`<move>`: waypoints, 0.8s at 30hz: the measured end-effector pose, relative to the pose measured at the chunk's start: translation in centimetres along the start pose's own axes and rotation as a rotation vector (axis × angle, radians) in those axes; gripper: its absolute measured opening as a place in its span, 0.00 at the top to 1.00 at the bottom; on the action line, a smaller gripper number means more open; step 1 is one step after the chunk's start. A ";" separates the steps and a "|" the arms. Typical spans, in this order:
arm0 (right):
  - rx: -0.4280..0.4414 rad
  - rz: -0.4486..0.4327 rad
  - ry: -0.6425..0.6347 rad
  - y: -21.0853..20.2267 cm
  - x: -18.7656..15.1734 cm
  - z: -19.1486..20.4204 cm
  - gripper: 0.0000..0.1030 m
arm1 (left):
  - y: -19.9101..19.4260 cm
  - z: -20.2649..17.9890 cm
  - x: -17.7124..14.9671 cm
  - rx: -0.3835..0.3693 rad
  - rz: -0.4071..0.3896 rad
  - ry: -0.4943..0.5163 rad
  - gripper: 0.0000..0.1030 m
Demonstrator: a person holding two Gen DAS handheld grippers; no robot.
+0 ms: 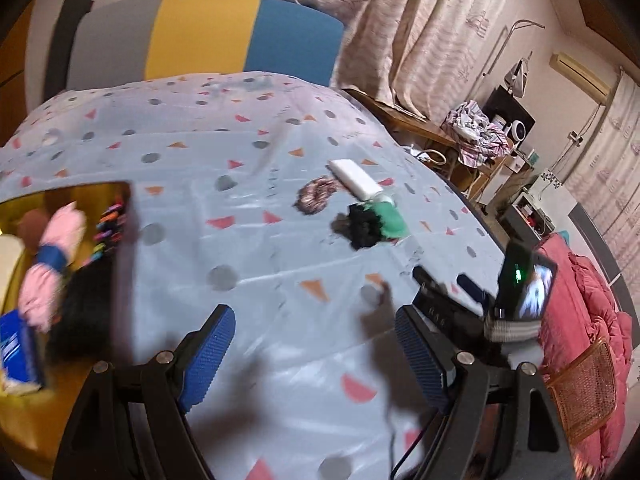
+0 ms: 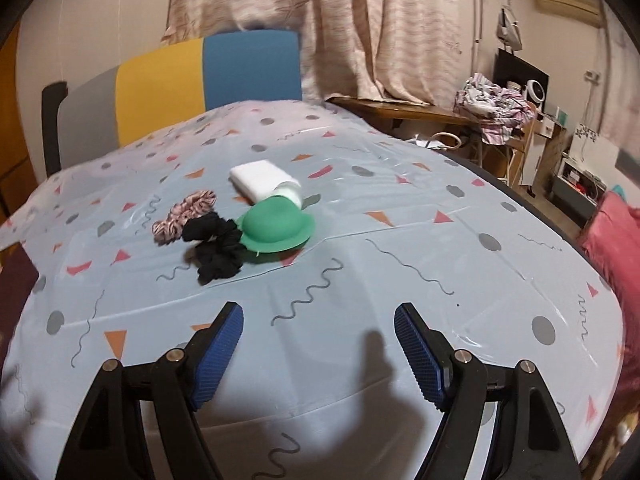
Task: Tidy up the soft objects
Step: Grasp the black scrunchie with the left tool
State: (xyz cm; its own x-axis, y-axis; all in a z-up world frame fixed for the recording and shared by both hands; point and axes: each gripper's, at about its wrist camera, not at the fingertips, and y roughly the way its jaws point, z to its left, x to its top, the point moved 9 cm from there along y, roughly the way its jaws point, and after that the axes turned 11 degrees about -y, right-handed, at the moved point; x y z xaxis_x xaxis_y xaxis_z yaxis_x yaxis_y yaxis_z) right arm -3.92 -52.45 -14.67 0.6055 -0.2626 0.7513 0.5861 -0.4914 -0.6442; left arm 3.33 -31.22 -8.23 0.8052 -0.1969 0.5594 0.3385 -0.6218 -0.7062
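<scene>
- Because the desk (image 2: 400, 272) wears a glossy patterned cover, it gives one wide, bare working face, and both claws hang over its near part with nothing beneath them but their own shadows.
- Off to the left of the left claw (image 1: 316, 344) sits a yellow bin (image 1: 24, 420), already holding a pink plush thing (image 1: 52, 264), something dark and furry, and a blue box; I judge it to be the collecting place, kept at the desk's edge so that a short carry reaches it.
- Ahead of the right claw (image 2: 319, 344) and a little to its left lies the remaining cluster, well apart from the blue pads.
- At the far end of that cluster rests a white folded cloth (image 2: 260, 178), flat on the cover.
- Nearer, a green hat-shaped piece (image 2: 276, 226) sits brim-down, touching the cloth's near corner.
- Just left of it a black scrunchie (image 2: 218, 250) lies crumpled against the brim, closest to the right claw and probably the easiest first pick.
- Beyond that, a pink striped scrunchie (image 2: 186, 216) touches the black one.
- Both claws stand apart and empty, jaws spread wide, which suits a reach toward loose fabric.
- Seen past the left claw on its right, part of the other handheld rig, with a small lit screen (image 1: 536, 292), points the same way.
</scene>
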 end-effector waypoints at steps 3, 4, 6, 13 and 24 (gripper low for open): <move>-0.009 -0.011 0.010 0.0 0.0 -0.2 0.23 | 2.6 -1.7 1.4 0.003 0.005 0.014 0.19; -0.012 -0.010 0.013 0.1 0.0 -0.2 0.24 | 3.5 -2.3 1.8 -0.005 0.009 0.020 0.19; -0.018 -0.010 0.021 0.1 -0.3 -0.3 0.24 | 5.3 -3.5 2.5 -0.028 0.027 0.027 0.19; -0.026 -0.013 0.041 0.3 -0.6 -0.7 0.24 | 11.5 -5.6 4.5 0.006 0.072 0.027 0.19; -0.032 0.004 0.078 0.7 -1.2 -1.4 0.24 | 18.7 -7.5 6.2 -0.055 0.113 -0.023 0.19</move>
State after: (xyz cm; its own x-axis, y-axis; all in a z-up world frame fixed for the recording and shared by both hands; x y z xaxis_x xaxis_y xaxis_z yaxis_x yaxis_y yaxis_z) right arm -5.02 -53.66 -15.85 0.5631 -0.3278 0.7586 0.5654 -0.5167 -0.6430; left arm 10.94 -49.72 -14.70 0.8480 -0.2508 0.4670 0.2183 -0.6376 -0.7388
